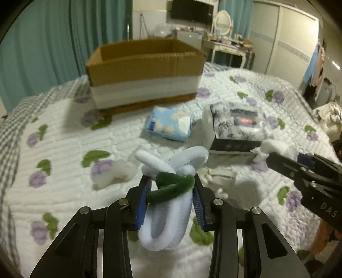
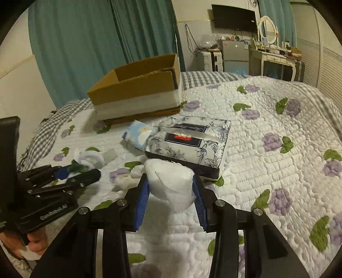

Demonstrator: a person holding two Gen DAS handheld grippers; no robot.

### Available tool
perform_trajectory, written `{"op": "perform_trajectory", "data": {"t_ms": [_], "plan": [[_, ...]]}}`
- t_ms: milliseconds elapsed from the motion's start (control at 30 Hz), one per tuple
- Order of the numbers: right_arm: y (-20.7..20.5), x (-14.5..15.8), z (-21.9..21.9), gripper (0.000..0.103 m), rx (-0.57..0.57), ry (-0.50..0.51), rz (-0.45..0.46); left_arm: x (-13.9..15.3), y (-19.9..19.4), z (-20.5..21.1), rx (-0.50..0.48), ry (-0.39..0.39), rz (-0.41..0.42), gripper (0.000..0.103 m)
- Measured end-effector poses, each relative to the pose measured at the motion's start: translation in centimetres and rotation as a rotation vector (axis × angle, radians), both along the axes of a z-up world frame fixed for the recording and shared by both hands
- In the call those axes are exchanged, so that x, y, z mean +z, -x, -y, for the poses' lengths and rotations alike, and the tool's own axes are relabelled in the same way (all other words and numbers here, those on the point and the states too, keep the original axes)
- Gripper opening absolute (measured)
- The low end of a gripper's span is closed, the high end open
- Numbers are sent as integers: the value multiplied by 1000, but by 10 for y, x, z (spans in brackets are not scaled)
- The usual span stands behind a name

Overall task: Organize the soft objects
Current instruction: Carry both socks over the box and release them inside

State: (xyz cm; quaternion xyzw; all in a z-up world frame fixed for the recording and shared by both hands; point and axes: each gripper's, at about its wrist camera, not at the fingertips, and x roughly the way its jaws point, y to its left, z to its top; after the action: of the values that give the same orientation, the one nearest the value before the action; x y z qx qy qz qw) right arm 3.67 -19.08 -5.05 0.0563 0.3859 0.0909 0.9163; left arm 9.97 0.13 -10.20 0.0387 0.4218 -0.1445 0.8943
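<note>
My left gripper (image 1: 172,188) is shut on a bundle of white and green fuzzy loops (image 1: 168,192), held above the quilted bed; it also shows at the left of the right wrist view (image 2: 85,171). My right gripper (image 2: 171,188) is shut on a white cotton wad (image 2: 171,179), and it also shows at the right of the left wrist view (image 1: 275,158). An open cardboard box (image 1: 145,72) stands at the far side of the bed (image 2: 136,85). A blue tissue pack (image 1: 168,124) and a floral tissue pack (image 1: 235,126) lie in front of the box.
Loose cotton wads (image 1: 115,173) and a small white pouch (image 1: 220,175) lie on the flowered quilt (image 2: 267,162). Teal curtains (image 2: 96,42), a TV (image 2: 234,18) and a dressing table (image 2: 275,55) stand behind the bed.
</note>
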Motion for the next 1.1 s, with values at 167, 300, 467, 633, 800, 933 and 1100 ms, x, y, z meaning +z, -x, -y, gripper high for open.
{"op": "perform_trajectory", "data": {"t_ms": [167, 300, 467, 633, 800, 933, 1100], "plan": [[18, 25, -10, 39, 15, -22, 50, 30, 20, -12, 16, 2, 60, 36], [25, 51, -21, 39, 41, -8, 111, 56, 31, -23, 38, 7, 109, 36], [18, 86, -37, 39, 91, 19, 181, 84, 42, -33, 39, 0, 171, 36], [-14, 122, -51, 39, 142, 33, 231, 107, 35, -39, 37, 16, 217, 36], [-66, 151, -70, 39, 182, 51, 265, 126, 4, -42, 51, 42, 243, 36], [-115, 161, -82, 39, 193, 66, 269, 138, -41, -48, 59, 66, 253, 36], [-180, 151, -85, 39, 182, 77, 240, 139, -103, -44, 70, -6, 299, 36]]}}
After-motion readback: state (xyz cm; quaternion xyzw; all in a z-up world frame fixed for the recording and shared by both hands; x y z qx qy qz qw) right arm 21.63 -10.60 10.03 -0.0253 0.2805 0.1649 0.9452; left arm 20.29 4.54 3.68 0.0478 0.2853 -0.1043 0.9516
